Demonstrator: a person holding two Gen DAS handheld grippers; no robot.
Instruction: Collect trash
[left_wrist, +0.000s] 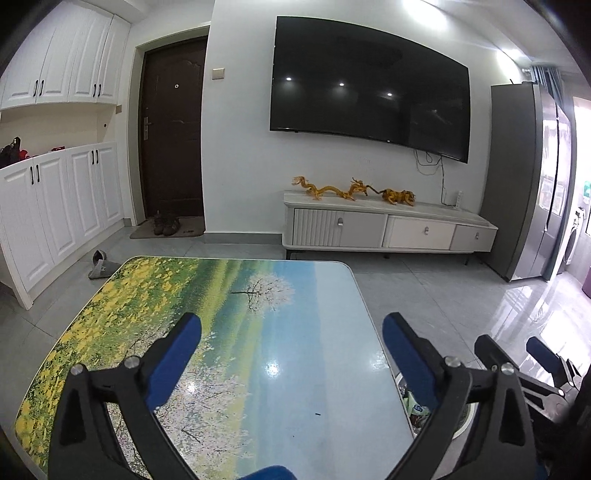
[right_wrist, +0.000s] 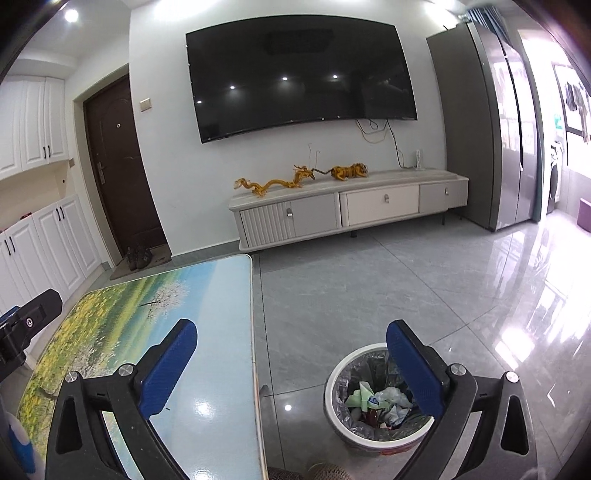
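Hovering wide open and empty, left gripper (left_wrist: 291, 325) over the bare printed surface (left_wrist: 221, 332), right gripper (right_wrist: 291, 332) just above the lined bin (right_wrist: 373, 402) of crumpled trash (right_wrist: 376, 400) below-right: seemingly finishing collection, next calling for scanning for leftover litter.

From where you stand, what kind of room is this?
Most likely a home living room: a large television hangs on the wall above a low media cabinet, and an entrance door with shoes stands nearby.
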